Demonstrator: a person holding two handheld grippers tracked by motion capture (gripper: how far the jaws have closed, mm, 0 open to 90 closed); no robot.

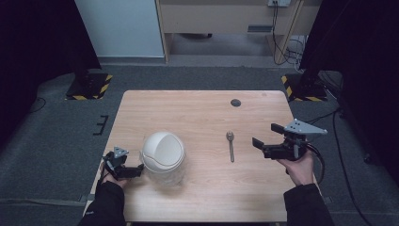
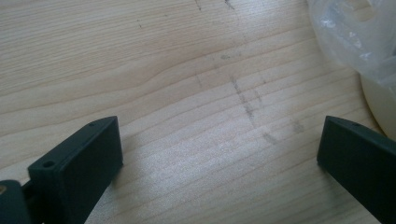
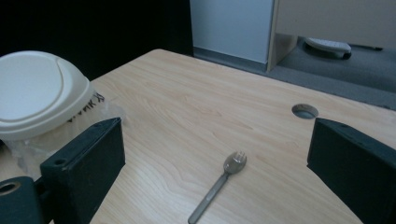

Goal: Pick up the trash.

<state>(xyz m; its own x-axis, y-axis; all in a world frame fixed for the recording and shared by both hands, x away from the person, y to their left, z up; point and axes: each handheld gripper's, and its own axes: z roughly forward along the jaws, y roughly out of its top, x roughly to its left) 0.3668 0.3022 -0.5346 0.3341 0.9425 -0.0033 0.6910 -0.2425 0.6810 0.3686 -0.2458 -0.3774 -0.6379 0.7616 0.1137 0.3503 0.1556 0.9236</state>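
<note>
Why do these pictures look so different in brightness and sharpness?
High view: dim, with black corners around the lit table. Left gripper view: bright, close wood grain, the plastic bag washed out. Right gripper view: bluish, the spork soft, the near jaws dark and blurry.

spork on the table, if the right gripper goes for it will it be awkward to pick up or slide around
The spork looks like thin metal lying flat on the smooth wooden table, so it is probably stiff and light and may skid when nudged. Its low, narrow handle likely gives the wide-open right gripper little to pinch.

A lab-like recording room: black curtains (image 1: 28,42), grey carpet (image 1: 56,127), hazard-striped stand bases (image 1: 89,84), and a bare wooden table (image 1: 197,113).
</note>
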